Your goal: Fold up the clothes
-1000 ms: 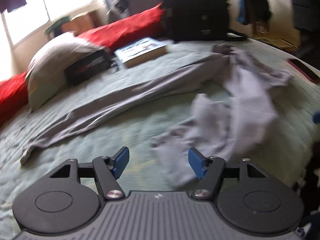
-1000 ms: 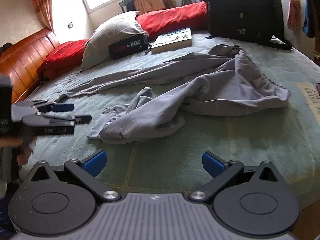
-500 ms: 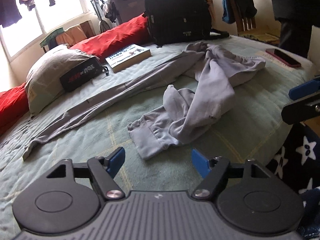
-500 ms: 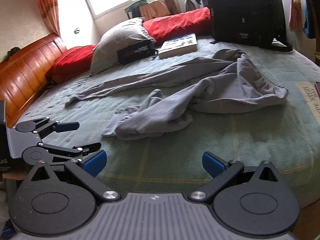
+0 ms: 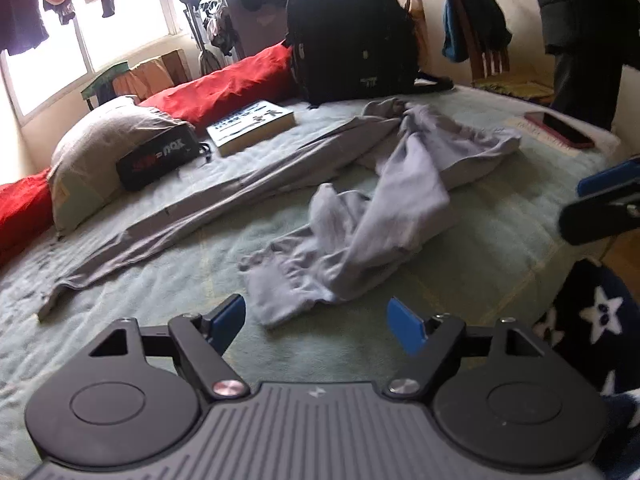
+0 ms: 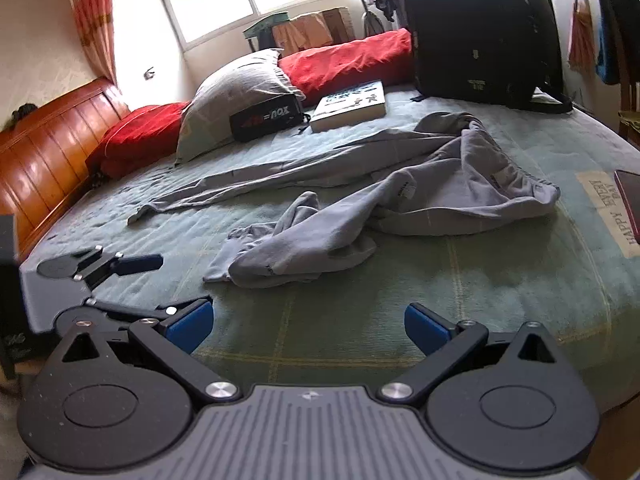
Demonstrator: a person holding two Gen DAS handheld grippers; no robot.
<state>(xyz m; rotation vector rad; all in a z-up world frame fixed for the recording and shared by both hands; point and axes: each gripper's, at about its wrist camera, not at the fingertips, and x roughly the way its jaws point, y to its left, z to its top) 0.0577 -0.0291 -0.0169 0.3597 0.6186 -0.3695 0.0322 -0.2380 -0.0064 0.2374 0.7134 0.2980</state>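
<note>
Green bedspread [image 6: 500,280] under my grey trousers [image 6: 400,200] — sprawled and twisted, one leg bunched nearest me (unfolded). Both my tongs, left [image 5: 316,320] and right [image 6: 308,322], gape empty; I'd pinch that hem, then draw it straight and flat.

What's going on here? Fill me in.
A person holds two grippers over a bed to fold clothes. Neither has touched anything yet. The left gripper and right gripper are both open and empty, aimed at grey trousers that lie crumpled and unfolded. A book and backpack sit behind.
</note>
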